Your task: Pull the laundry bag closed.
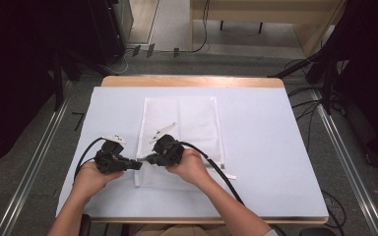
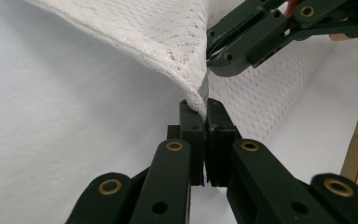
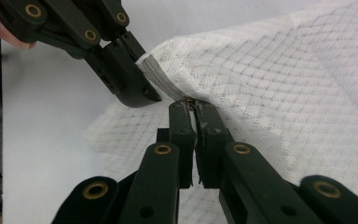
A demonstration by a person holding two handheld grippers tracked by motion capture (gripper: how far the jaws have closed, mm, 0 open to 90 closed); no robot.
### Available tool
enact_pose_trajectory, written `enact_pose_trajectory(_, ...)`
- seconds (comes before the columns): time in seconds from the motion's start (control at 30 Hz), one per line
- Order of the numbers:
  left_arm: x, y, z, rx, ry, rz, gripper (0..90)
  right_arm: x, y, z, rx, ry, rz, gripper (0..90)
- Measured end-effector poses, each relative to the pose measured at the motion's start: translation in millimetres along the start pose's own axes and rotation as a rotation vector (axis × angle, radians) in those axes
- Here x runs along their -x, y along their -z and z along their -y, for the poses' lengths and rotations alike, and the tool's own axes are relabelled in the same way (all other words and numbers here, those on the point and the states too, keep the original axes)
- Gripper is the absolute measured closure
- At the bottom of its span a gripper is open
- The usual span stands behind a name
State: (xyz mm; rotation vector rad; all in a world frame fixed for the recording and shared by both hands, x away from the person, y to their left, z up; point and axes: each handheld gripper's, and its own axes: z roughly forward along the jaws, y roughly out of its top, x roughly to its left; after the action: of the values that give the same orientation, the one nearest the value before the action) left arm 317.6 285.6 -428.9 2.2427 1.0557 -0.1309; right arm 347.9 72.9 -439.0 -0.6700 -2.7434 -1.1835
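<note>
A white mesh bag (image 1: 179, 123) lies flat on the white-covered table (image 1: 266, 147), and its near left corner is lifted. My left gripper (image 1: 139, 165) comes in from the left and is shut on that corner, at the end of the grey zipper tape (image 3: 154, 74). In the left gripper view the fabric (image 2: 149, 32) rises from between the closed jaws (image 2: 204, 108). My right gripper (image 1: 149, 159) faces it tip to tip and is shut on the bag's edge beside the zipper. A small brassy piece shows at its tips (image 3: 192, 105). The left gripper (image 3: 130, 88) sits just up-left of them.
The wooden table edge (image 1: 192, 81) shows at the far side. Black cables trail from both grippers toward the person. Floor rails (image 1: 347, 162) run along both sides, with loose cables on the floor at the right. A thin white strip (image 1: 229, 175) lies by the bag's near right corner.
</note>
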Motion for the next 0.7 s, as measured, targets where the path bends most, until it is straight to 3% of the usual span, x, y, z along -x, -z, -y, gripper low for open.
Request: enact_pose_trajectory(0.7, -2.1, 2.3, 1.9, 0.009, 0.007, 0.009, 88.6, 11.8, 6.2, 10.8, -0.001, -0.033, 0.005, 87.9)
